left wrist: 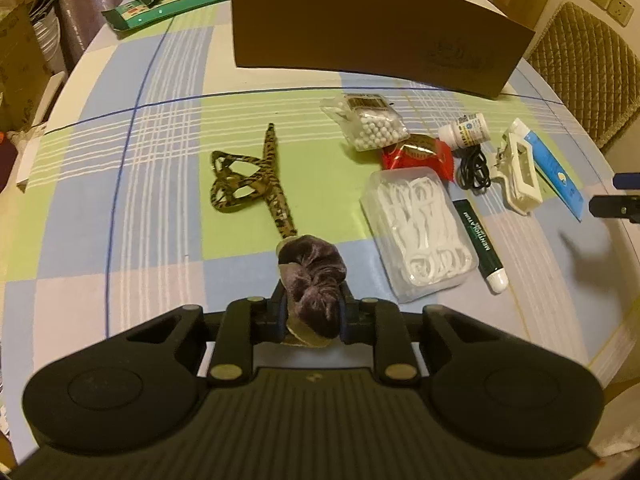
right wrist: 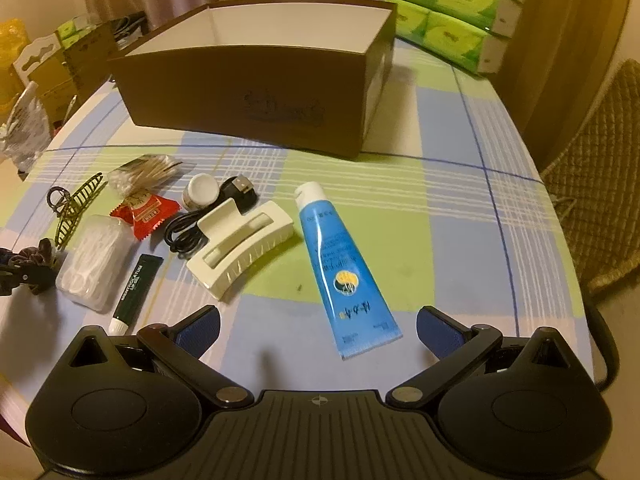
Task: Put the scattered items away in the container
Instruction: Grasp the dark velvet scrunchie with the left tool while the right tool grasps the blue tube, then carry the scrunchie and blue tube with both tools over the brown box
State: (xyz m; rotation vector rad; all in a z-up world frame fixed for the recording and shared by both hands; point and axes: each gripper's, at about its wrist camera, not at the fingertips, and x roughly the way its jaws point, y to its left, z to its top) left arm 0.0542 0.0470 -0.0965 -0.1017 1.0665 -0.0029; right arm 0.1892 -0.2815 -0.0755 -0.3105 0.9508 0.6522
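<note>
The left gripper [left wrist: 312,304] is clamped on a dark velvet scrunchie [left wrist: 314,280], which bulges up and hides both fingertips. Just beyond the jaws lies a leopard-print hair clip [left wrist: 256,178], its near end tucked behind the scrunchie. Ahead and right of them, a floss-pick case [left wrist: 420,236] and a green lip-balm tube [left wrist: 480,244] crowd together. The brown box [left wrist: 380,36] sits well ahead, its top cut off by the frame. The right gripper [right wrist: 318,330] hangs released, jaws spread wide, with the tail of a blue tube [right wrist: 344,272] between them. Left of its jaws is a cream claw clip [right wrist: 240,248]; to the right, bare checked cloth [right wrist: 460,248] runs to the table edge.
</note>
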